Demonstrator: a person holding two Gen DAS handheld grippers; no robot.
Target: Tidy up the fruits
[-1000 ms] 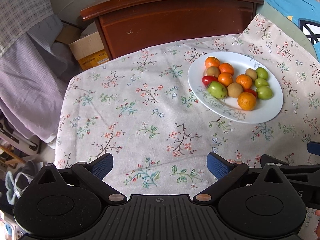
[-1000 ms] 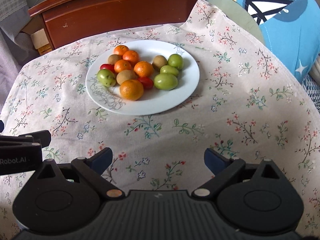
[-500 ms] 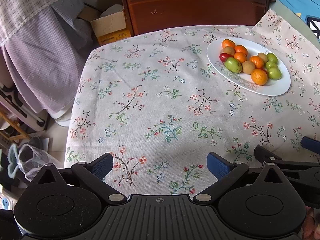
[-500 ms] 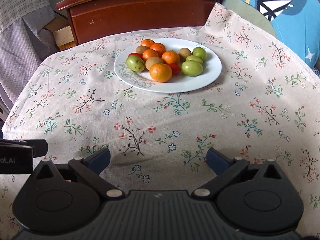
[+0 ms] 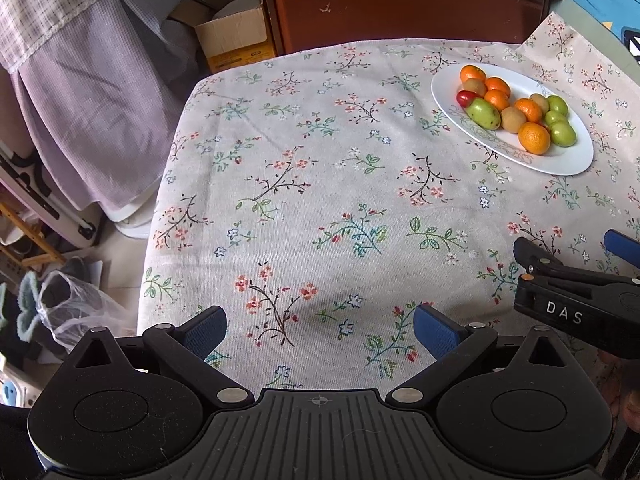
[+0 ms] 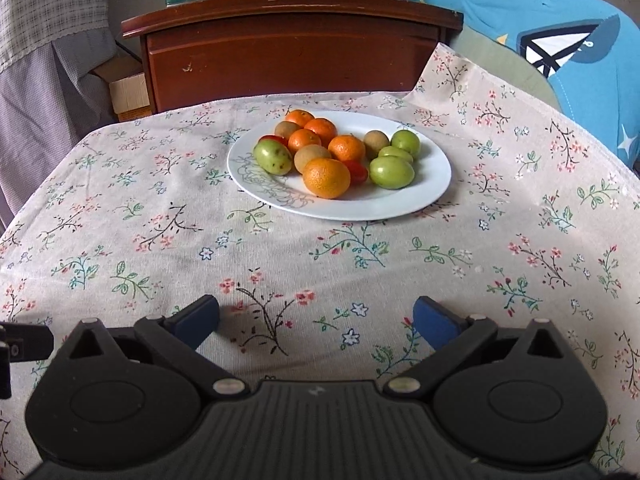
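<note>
on my far left a lilac checked cloth (image 5: 92, 92) hangs beside the table, with an open cardboard box (image 5: 232, 36) behind it. my left gripper (image 5: 320, 326) hovers low over the floral tablecloth (image 5: 304, 168), jaws spread wide, nothing between the blue pads. the right gripper (image 6: 316, 318) sits just beside it, equally wide open and empty. ahead of it the white plate (image 6: 432, 196) rests on the cloth, well apart from both grippers, holding the fruit in a touching cluster: mandarins (image 6: 326, 178), brownish kiwis (image 6: 311, 157), green plums (image 6: 391, 172) and small red tomatoes (image 6: 357, 171). a dark wooden cabinet (image 6: 288, 52) stands behind the table, a blue cushion (image 6: 580, 52) to the right.
</note>
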